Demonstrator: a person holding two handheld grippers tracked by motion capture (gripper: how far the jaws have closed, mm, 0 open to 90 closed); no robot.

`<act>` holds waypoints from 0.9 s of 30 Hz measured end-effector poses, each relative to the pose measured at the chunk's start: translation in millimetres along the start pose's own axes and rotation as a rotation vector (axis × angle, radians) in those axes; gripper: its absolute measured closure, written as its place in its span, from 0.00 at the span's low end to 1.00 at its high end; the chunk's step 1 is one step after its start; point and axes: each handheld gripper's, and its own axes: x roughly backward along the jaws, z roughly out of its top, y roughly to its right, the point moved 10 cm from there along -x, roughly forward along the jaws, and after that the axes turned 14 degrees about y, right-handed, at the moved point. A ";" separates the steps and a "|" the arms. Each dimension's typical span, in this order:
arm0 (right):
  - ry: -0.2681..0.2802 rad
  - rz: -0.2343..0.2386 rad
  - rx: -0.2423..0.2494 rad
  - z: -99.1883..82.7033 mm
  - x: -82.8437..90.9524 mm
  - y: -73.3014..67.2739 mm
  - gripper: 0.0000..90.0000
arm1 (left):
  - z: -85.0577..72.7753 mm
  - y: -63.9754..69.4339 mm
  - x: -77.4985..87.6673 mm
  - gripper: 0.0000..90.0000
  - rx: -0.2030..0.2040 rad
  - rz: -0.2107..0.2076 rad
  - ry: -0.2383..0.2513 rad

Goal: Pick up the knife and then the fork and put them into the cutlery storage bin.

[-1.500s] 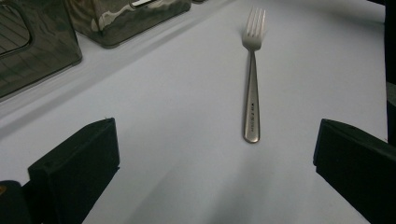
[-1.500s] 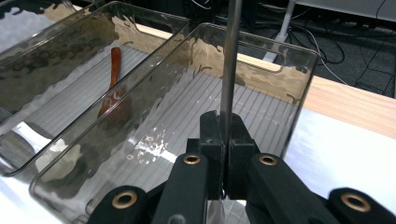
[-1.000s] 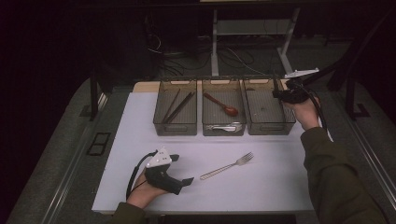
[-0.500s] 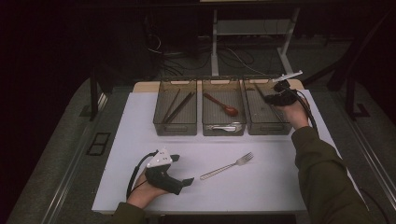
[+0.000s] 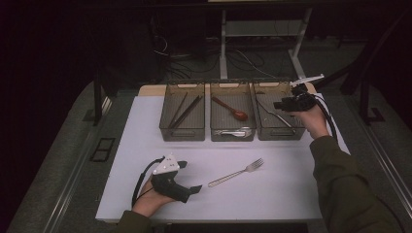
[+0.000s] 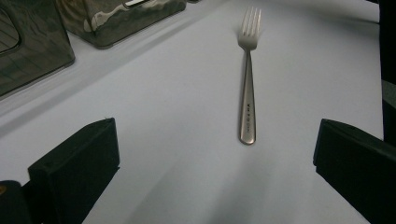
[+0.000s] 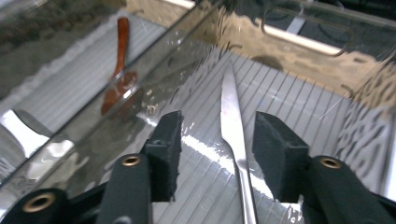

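The fork (image 6: 247, 88) and knife (image 7: 233, 135) are shiny metal; the bins (image 5: 183, 127) are glossy clear plastic; the spoon (image 5: 232, 108) looks like polished wood.

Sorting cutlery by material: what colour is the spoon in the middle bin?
Reddish brown, like wood; the spoon shows best in the high view.

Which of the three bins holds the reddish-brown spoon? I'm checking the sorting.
The middle bin: the reddish-brown spoon lies there; the left bin holds dark sticks.

bins: chopsticks (image 5: 184, 110) left | wooden spoon (image 5: 232, 108) middle | table (image 5: 145, 131) white
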 end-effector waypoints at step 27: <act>0.194 0.175 -0.020 -35.1 95.6 -69.3 0.31 | -1.6 1.3 -1.1 0.00 -0.006 -0.002 -0.009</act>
